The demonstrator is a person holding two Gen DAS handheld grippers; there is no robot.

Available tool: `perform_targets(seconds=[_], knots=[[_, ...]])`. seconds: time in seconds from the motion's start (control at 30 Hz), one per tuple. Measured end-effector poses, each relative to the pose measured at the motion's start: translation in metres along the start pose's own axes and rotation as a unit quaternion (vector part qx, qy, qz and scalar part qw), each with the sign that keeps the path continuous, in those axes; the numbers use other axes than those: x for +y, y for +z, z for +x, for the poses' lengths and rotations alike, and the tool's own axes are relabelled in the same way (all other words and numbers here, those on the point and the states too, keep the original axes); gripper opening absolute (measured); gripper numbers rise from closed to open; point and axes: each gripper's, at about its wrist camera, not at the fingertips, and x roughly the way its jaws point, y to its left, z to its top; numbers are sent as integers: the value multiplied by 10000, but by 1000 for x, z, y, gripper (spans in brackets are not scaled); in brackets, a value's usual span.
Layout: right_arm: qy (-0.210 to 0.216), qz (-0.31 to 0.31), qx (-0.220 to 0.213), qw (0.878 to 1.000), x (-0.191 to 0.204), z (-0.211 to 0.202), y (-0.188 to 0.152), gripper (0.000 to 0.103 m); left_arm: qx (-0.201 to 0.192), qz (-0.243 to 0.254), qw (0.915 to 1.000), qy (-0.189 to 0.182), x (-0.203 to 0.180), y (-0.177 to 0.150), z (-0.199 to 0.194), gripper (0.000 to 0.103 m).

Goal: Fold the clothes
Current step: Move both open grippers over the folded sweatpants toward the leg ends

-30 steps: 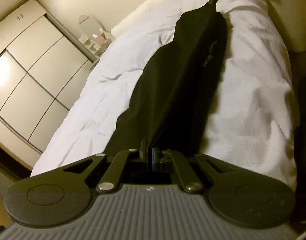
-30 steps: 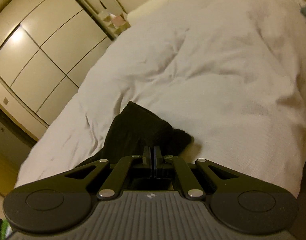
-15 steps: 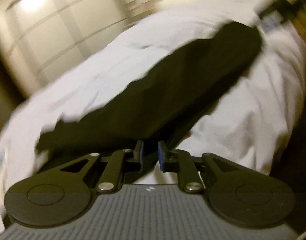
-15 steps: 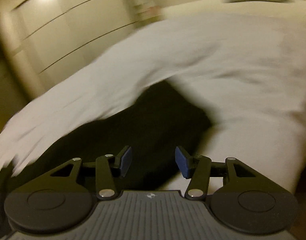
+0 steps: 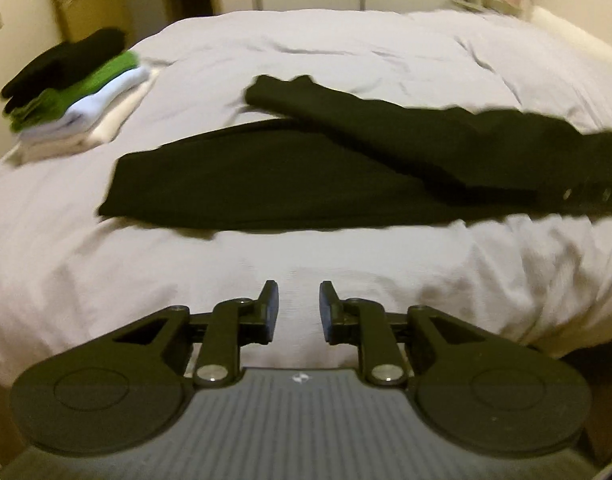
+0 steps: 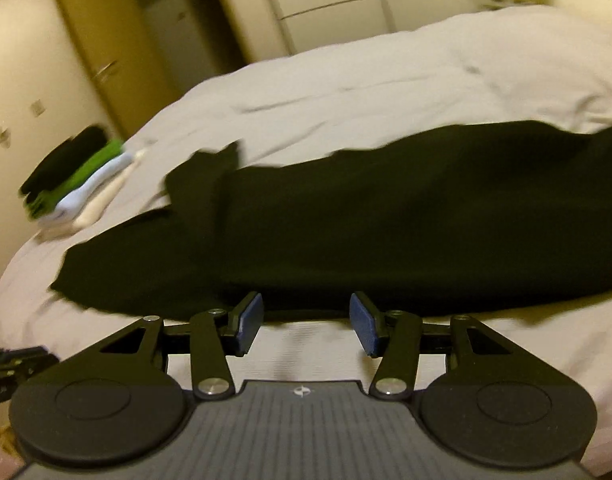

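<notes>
Only my left view is showing white lettering on the trousers (image 5: pixel 306 168). My left gripper (image 5: pixel 297 307) and right gripper (image 6: pixel 303 322) are hanging apart, holding nothing.

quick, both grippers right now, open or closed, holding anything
Left gripper: open, holding nothing, above the white bedding.
Right gripper: open, holding nothing, at the near edge of the black garment.

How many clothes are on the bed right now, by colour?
Black: 2, the long garment spread out and the top of the stack
Green: 1
White or pale blue: 1
Cream: 1
Total: 5, with the stack's layers blurred, so its count is approximate.
</notes>
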Motion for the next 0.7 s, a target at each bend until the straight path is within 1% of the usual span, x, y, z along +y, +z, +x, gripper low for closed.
perform_targets(seconds=[0.13, 0.23, 0.33, 0.47, 0.6, 0.7], knots=[[94, -324, 149, 9993, 36, 21, 18, 52, -17, -107, 9999, 97, 26, 21, 10, 25], [58, -361, 233, 9991, 41, 36, 32, 52, 27, -84, 9999, 103, 39, 48, 37, 25], [-57, -395, 348, 9986, 33, 54, 46, 52, 81, 65, 9999, 137, 45, 73, 72, 25], [16, -218, 515, 9984, 16, 85, 69, 52, 219, 187, 9994, 167, 53, 93, 114, 25], [362, 83, 617, 9974, 3, 121, 98, 52, 358, 188, 9989, 220, 66, 106, 146, 26], [712, 404, 666, 9944, -5, 149, 119, 52, 375, 198, 9988, 235, 76, 116, 162, 27]])
